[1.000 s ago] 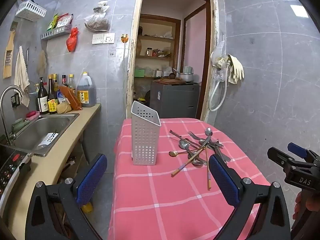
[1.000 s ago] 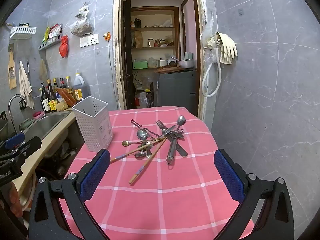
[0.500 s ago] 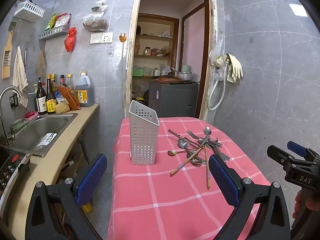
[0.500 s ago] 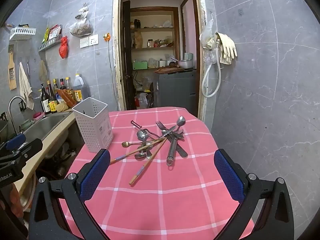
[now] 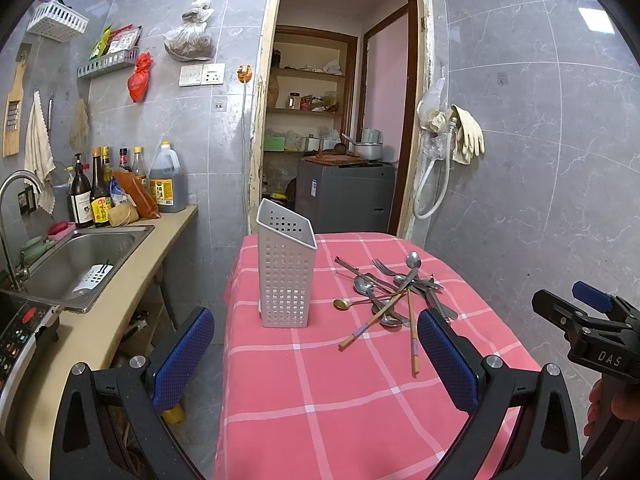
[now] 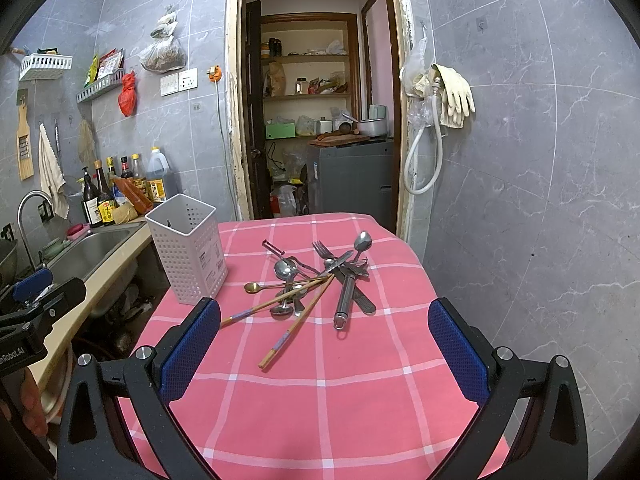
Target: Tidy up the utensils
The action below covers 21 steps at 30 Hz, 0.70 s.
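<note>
A pile of utensils (image 6: 316, 280) lies on the pink checked tablecloth (image 6: 320, 392): spoons, forks, a peeler and two wooden chopsticks (image 6: 296, 322). A white perforated utensil holder (image 6: 188, 248) stands upright to the left of the pile and holds nothing I can see. In the left wrist view the holder (image 5: 286, 276) is ahead and the pile (image 5: 392, 300) is to its right. My left gripper (image 5: 316, 360) is open and empty, short of the holder. My right gripper (image 6: 324, 352) is open and empty, short of the pile.
A counter with a steel sink (image 5: 80, 256) and several bottles (image 5: 100, 196) runs along the left of the table. A doorway (image 6: 320, 112) opens behind the table. A tiled wall with a hose and gloves (image 6: 440, 96) is to the right.
Both grippers have drifted slightly; the view shifts a little and the table objects stay where they were. Both grippers stay open.
</note>
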Each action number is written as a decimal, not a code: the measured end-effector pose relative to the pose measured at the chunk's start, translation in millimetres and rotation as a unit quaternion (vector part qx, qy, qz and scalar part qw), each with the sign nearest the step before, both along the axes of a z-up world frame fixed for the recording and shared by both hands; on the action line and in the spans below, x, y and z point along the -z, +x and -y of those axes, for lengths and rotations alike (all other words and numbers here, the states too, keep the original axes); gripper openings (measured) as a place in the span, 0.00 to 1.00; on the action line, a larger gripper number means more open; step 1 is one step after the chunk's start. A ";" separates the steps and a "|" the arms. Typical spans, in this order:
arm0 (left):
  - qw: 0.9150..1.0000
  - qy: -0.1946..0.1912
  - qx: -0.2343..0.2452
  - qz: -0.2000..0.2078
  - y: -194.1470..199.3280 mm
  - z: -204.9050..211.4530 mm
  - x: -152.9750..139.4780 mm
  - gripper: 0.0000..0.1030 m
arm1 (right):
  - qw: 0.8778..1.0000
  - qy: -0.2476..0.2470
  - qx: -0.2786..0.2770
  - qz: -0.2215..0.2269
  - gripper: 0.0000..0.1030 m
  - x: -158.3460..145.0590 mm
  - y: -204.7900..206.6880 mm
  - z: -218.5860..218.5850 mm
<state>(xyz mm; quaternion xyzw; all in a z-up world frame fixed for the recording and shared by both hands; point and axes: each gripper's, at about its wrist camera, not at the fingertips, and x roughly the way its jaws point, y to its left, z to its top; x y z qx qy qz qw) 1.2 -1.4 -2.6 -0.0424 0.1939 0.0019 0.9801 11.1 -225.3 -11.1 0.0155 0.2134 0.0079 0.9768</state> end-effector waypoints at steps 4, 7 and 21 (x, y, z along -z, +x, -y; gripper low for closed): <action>1.000 0.001 0.001 0.000 0.1 1.9 2.3 0.99 | 1.000 0.000 0.000 0.000 0.99 -1.1 -2.4 -0.6; 1.000 0.001 0.001 -0.001 -0.5 2.5 2.1 0.99 | 1.000 0.001 0.001 0.000 0.99 -1.4 -2.7 -2.8; 1.000 0.003 0.002 -0.001 0.2 4.6 3.2 0.99 | 1.000 0.001 0.000 0.000 0.99 -1.1 -1.6 -1.2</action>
